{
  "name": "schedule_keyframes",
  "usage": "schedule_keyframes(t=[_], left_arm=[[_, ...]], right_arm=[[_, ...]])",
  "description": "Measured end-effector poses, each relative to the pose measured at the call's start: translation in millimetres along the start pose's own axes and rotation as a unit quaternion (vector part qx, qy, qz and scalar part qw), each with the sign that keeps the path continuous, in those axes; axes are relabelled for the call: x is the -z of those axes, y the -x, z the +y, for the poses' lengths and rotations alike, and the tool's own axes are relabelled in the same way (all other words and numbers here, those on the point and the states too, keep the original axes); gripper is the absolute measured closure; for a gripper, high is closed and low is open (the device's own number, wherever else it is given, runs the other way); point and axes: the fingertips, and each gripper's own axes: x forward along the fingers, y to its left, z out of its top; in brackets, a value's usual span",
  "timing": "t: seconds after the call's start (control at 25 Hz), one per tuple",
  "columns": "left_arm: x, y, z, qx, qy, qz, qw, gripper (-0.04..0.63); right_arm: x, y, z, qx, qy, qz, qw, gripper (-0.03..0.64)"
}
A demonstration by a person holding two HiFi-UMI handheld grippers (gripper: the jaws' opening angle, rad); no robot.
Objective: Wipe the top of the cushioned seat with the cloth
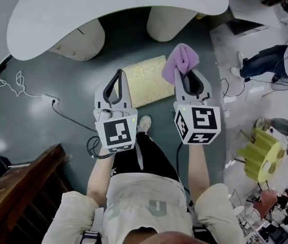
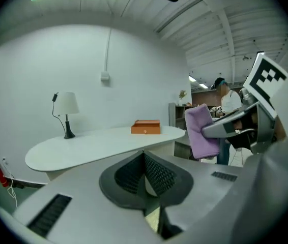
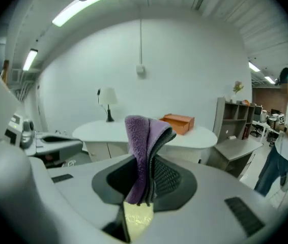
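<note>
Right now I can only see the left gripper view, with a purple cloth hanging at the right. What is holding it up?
Observer: The right gripper. Its own view shows the jaws shut on the folded cloth.
Operator: Where is the seat it is supposed to wipe?
Observer: The head view shows a gold cushioned seat on the floor, below and ahead of both grippers.
Operator: Is anything else lying down there?
Observer: A white plug block with its cable lies on the floor, left of the seat.
</note>
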Motion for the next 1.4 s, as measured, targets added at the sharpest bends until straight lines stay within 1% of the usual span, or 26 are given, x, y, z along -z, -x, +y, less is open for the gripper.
schedule_keyframes(t=[0.08, 0.16, 0.24, 0.32, 0.4, 0.6, 0.92, 1.04, 1.2, 1.4], left_arm=[[-34.8, 17.2, 7.0, 0.001, 0.002, -0.008, 1.0000, 0.589], [-69.1, 35.4, 9.6, 0.003, 0.004, -0.020, 0.9998, 0.589], [-99.4, 56.8, 9.0, 0.009, 0.007, -0.034, 0.9994, 0.589], [-124.8, 77.7, 9.9, 0.020, 0.001, -0.053, 0.9984, 0.589], [-140.2, 96.1, 9.9, 0.029, -0.007, -0.071, 0.9970, 0.589], [-147.8, 119.8, 12.8, 0.033, -0.024, -0.083, 0.9957, 0.589], [-154.6, 128.4, 21.8, 0.021, -0.032, -0.100, 0.9942, 0.589], [-156.1, 127.7, 27.0, 0.015, -0.034, -0.103, 0.9940, 0.589], [-157.0, 122.5, 34.5, 0.005, -0.027, -0.105, 0.9941, 0.589], [-158.6, 115.9, 44.5, 0.007, -0.026, -0.106, 0.9940, 0.589]], right_arm=[[-41.9, 29.5, 18.7, 0.005, -0.014, -0.039, 0.999, 0.529], [-72.8, 58.4, 34.0, 0.011, -0.008, -0.065, 0.998, 0.529], [-90.2, 85.1, 47.6, 0.013, -0.006, -0.080, 0.997, 0.529], [-99.2, 104.8, 60.5, 0.011, -0.017, -0.094, 0.995, 0.529], [-102.4, 119.1, 69.6, 0.013, -0.016, -0.102, 0.995, 0.529], [-102.2, 139.5, 80.8, 0.020, 0.002, -0.109, 0.994, 0.529], [-113.4, 144.8, 90.2, 0.012, 0.018, -0.126, 0.992, 0.529], [-116.9, 143.5, 94.4, 0.002, 0.017, -0.130, 0.991, 0.529], [-118.5, 136.6, 95.0, -0.006, 0.012, -0.129, 0.992, 0.529], [-121.4, 123.7, 96.0, -0.004, 0.005, -0.128, 0.992, 0.529]])
